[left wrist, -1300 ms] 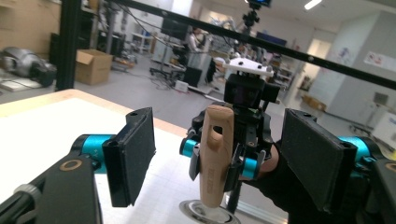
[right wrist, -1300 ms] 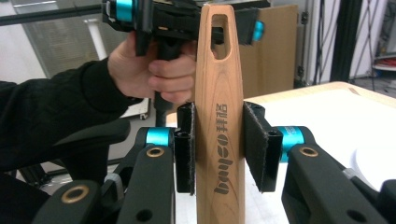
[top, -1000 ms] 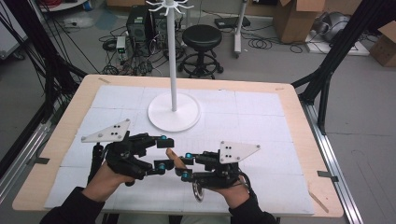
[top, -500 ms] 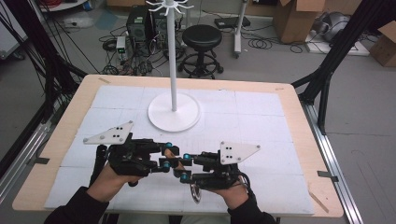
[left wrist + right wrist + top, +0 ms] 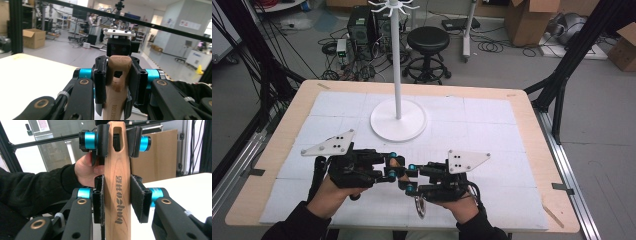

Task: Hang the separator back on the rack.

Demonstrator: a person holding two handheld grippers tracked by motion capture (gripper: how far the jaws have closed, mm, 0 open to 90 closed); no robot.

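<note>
The step in hand looks like a handover of a wooden handle [image 5: 117, 185] from one gripper to the other above the table [image 5: 522, 125]. The left gripper [image 5: 393, 167] has just been closing its jaws, and in the left gripper view [image 5: 117, 82] its pads now pinch the slotted end of the handle, with the hanging slot sitting between them. The right gripper [image 5: 408, 179] has the printed middle of the handle between its jaws; in the right gripper view [image 5: 117, 200] they have just been opening a little, the pad to the left of the wood lying against it while the pad to the right shows a sliver of gap, so that grip appears to be loosening rather than firm. A metal part [image 5: 420, 207] hangs below the right gripper's jaws, probably the tool's working end. To do this well, the left jaws should stay pressed hard across the flat faces near the slot before the right jaws spread further, since the heavy end hangs far from the left pinch and could swing the handle. The right jaws are best opened slowly, then drawn straight back along their own line. The white stand [image 5: 398, 120] waits well beyond both jaws.
</note>
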